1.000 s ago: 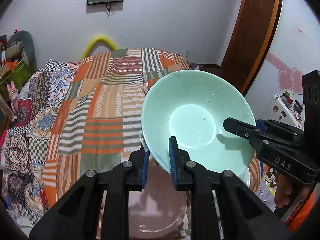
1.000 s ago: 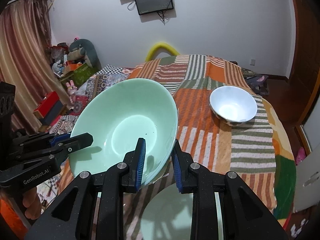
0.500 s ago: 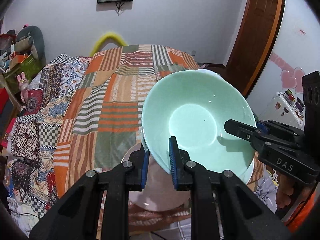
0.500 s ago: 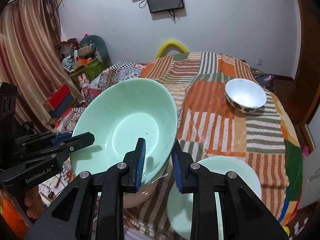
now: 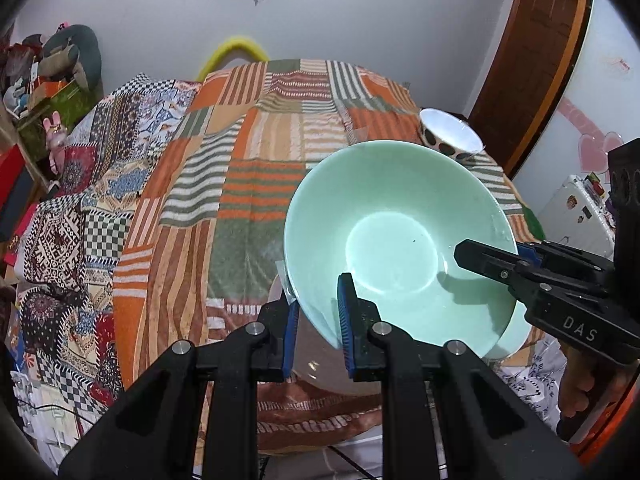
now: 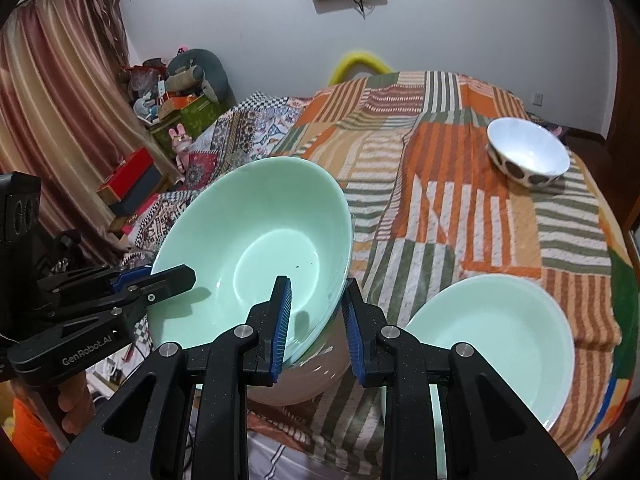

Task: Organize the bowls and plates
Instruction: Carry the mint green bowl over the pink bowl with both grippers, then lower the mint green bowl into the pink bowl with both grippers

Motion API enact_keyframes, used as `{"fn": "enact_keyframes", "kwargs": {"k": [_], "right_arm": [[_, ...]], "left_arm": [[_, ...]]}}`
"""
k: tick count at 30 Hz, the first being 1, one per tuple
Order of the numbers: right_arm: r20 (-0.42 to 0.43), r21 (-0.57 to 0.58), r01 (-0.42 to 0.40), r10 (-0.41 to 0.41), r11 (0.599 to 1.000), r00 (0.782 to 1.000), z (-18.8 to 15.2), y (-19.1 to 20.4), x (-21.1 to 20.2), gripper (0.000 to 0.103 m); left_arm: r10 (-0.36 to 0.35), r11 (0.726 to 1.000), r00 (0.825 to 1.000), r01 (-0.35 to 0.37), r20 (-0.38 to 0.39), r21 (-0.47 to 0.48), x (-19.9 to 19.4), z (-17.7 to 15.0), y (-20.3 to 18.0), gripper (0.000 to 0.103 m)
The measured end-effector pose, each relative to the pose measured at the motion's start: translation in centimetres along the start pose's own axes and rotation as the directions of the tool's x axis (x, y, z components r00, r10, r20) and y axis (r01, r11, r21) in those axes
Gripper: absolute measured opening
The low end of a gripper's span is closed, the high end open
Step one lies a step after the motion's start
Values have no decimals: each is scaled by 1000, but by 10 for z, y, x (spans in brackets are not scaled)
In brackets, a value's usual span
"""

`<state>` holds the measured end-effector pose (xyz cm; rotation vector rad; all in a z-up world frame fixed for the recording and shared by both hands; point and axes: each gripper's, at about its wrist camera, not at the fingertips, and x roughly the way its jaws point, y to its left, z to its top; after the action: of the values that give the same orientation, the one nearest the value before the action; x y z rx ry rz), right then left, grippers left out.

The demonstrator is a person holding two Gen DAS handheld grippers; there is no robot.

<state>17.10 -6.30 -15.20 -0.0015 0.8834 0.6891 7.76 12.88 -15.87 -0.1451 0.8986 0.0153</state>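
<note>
Big mint-green bowl (image 5: 396, 240) has just a dark speck inside, glossy and tilted; left gripper (image 5: 318, 326) and right gripper (image 6: 316, 320) both pinch its rim above a pinkish bowl (image 6: 304, 384).

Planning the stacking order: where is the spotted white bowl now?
In the right wrist view, the spotted white bowl sits alone, upper right on the striped cloth, beyond the green plate.

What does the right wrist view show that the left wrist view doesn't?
Only the right wrist view shows the shallow mint-green plate lying flat on the striped patchwork cloth and the red-brown curtain. Only the left wrist view shows the brown wooden door. Both show the large mint-green bowl gripped at its rim by the left tool and the right tool, plus the small white spotted bowl.
</note>
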Motion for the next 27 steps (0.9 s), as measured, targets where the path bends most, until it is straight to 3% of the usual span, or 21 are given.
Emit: {"fn": "enact_keyframes", "kwargs": {"k": [20, 27], "right_arm": [[-126, 7, 18, -17, 1000, 992, -27, 4, 31, 24], [-155, -9, 25, -26, 1000, 988, -31, 6, 39, 24]], "left_arm": [[-7, 998, 987, -2, -164, -59, 53, -33, 18, 18], [14, 998, 982, -25, -187, -56, 62, -42, 20, 18]]}}
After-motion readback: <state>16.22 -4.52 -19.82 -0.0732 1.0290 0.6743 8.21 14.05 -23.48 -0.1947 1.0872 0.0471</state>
